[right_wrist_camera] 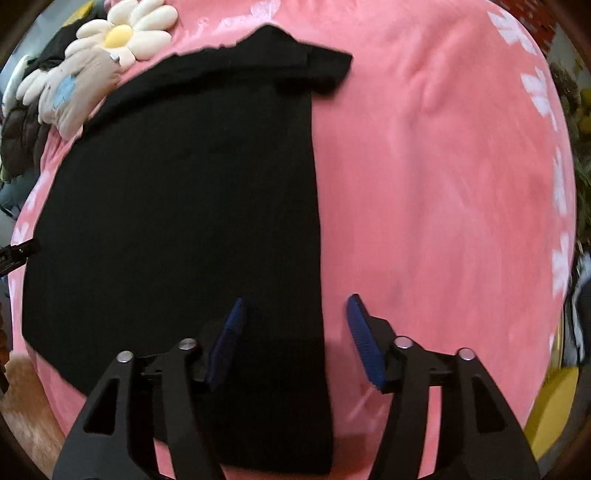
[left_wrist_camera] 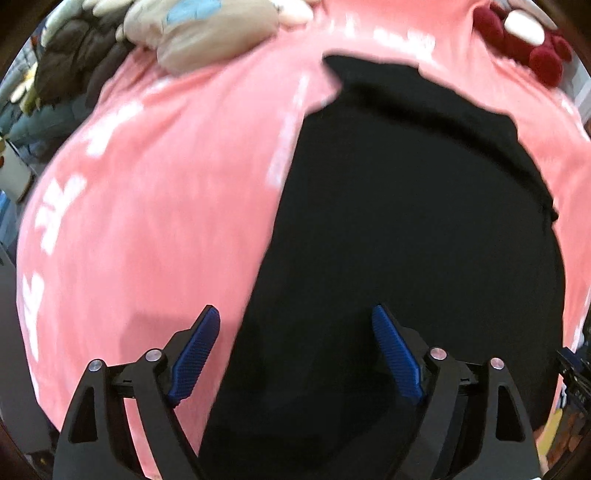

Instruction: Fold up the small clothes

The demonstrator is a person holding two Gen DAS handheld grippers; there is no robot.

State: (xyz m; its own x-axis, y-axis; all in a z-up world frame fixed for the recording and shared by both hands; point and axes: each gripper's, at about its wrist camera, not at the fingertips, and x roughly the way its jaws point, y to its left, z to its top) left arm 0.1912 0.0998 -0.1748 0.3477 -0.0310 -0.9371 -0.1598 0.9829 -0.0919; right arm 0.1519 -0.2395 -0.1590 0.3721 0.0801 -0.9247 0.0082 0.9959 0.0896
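Observation:
A black garment (left_wrist_camera: 406, 240) lies flat on a pink blanket (left_wrist_camera: 147, 221). My left gripper (left_wrist_camera: 295, 317) is open and empty, hovering over the garment's left edge near its bottom. In the right wrist view the same black garment (right_wrist_camera: 177, 221) fills the left half, with a short sleeve folded at its top right corner (right_wrist_camera: 325, 70). My right gripper (right_wrist_camera: 295, 306) is open and empty, straddling the garment's straight right edge near the hem. The tip of the left gripper (right_wrist_camera: 18, 251) shows at the far left edge.
A beige plush (left_wrist_camera: 207, 33) and dark jackets (left_wrist_camera: 74, 70) lie at the blanket's far left. A red plush (left_wrist_camera: 524, 40) sits at the far right. A daisy cushion (right_wrist_camera: 125, 33) lies beyond the garment. A yellow object (right_wrist_camera: 550, 410) is at the lower right.

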